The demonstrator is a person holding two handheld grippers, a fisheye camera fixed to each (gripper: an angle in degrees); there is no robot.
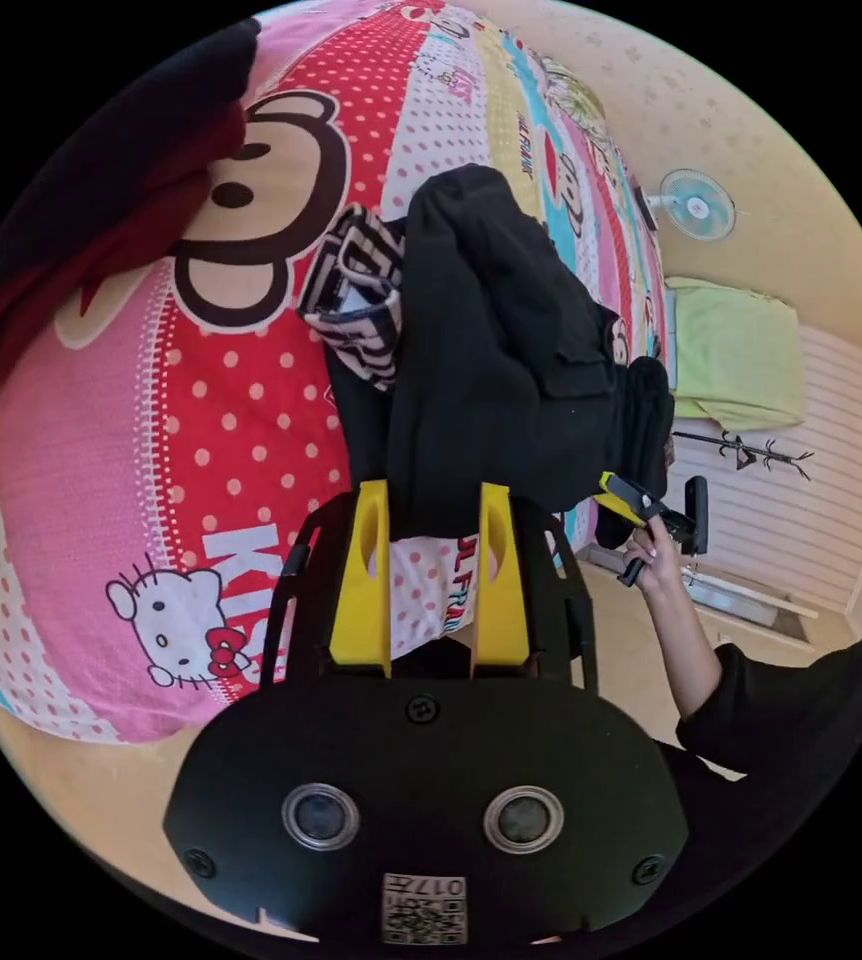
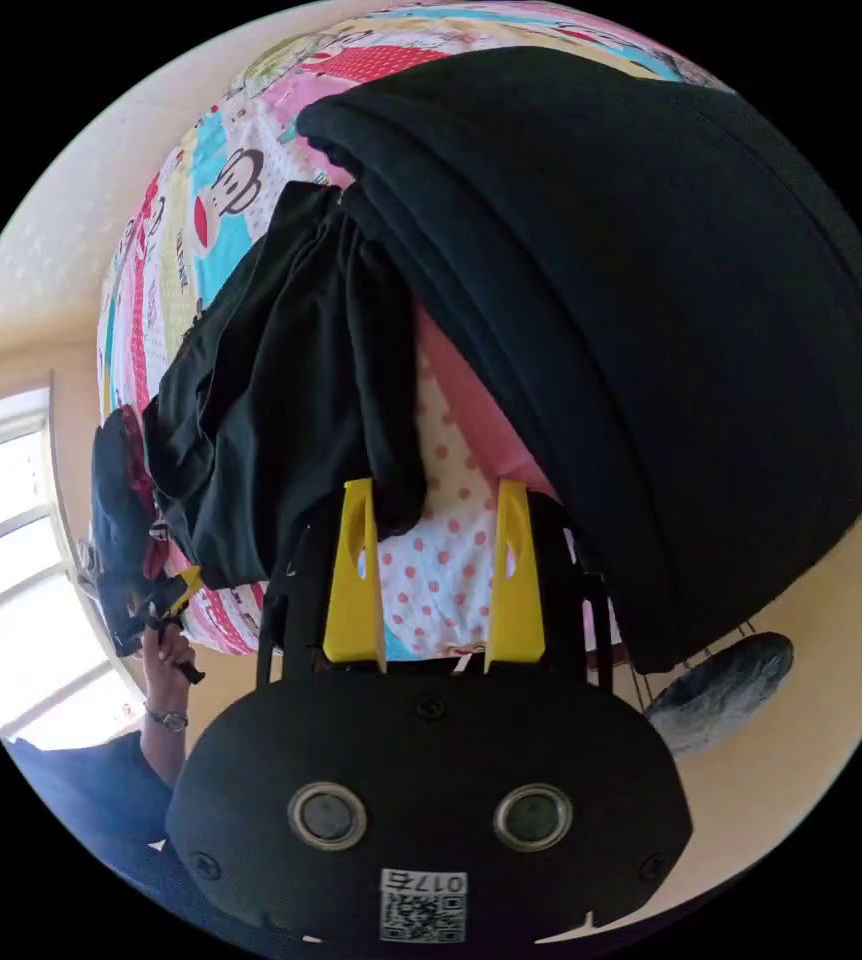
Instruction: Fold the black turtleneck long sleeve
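At the bed's near edge, left hand-held gripper with jaws spread, empty, just short of the black turtleneck. Right hand-held gripper likewise parted over the dotted bedsheet. Beyond, turtleneck heaped mid-bed beside a striped garment; folded black stack alongside.

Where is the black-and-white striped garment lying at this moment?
In the left gripper view, the striped garment lies on the cartoon-print bedspread, tucked against the near edge of the black turtleneck, beyond the left gripper.
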